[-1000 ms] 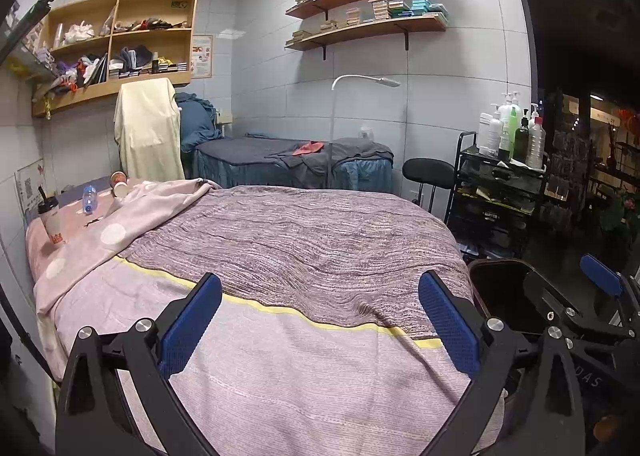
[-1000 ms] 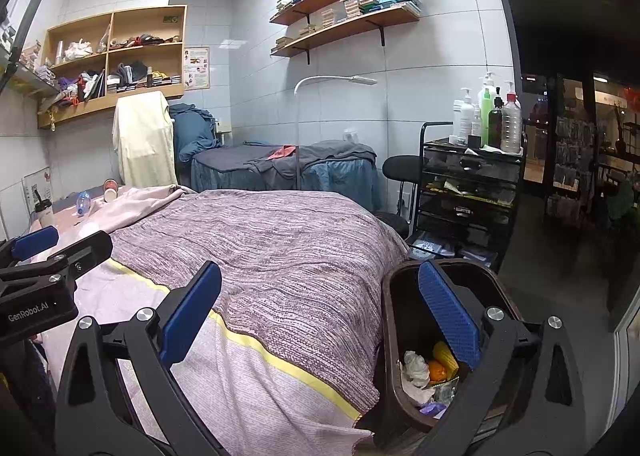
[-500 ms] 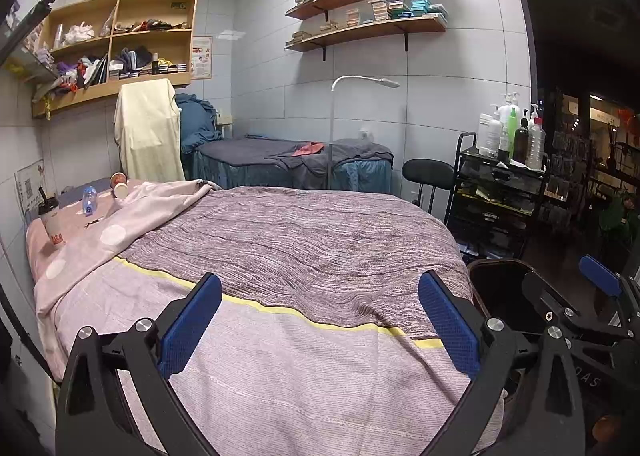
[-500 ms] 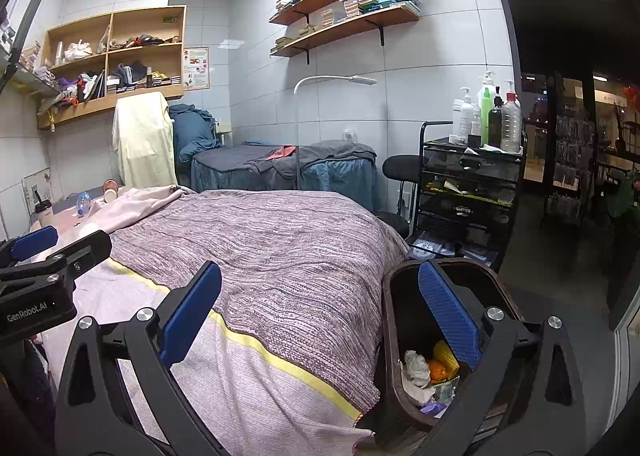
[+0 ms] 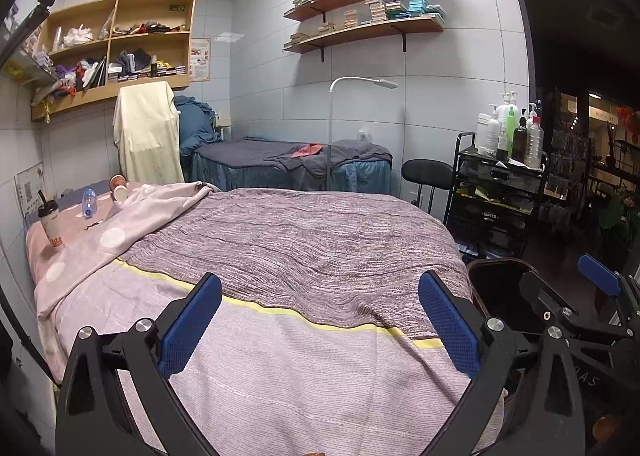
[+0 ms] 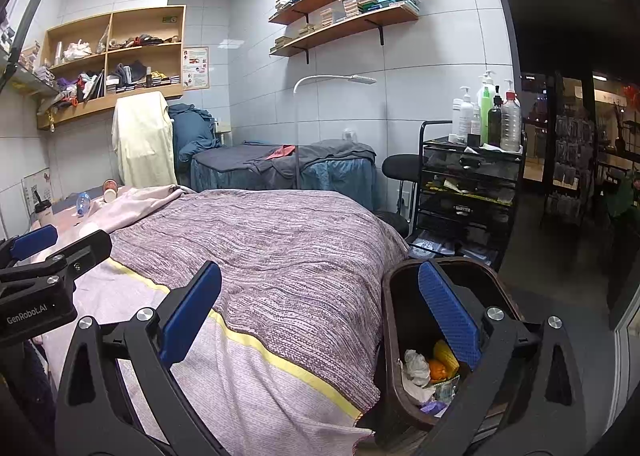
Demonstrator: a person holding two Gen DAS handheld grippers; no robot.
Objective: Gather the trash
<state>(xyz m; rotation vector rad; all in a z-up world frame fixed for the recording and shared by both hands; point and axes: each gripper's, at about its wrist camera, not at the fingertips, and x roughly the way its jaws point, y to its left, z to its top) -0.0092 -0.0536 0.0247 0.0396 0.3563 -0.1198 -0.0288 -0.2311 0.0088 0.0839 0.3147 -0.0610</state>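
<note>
A dark brown trash bin (image 6: 400,336) stands on the floor at the bed's right corner, with crumpled paper and orange and yellow scraps inside; it also shows in the left wrist view (image 5: 492,288). At the bed's far left lie a lidded drink cup (image 5: 50,225), a small plastic bottle (image 5: 88,203) and a tipped paper cup (image 5: 119,187). My left gripper (image 5: 318,322) is open and empty above the near bed. My right gripper (image 6: 318,322) is open and empty, its right finger over the bin.
The bed (image 5: 304,256) with a purple striped blanket fills the middle. A black cart (image 6: 468,191) with bottles and a black stool (image 6: 400,171) stand right of it. A second bed (image 5: 288,163) and a floor lamp (image 5: 360,83) are behind.
</note>
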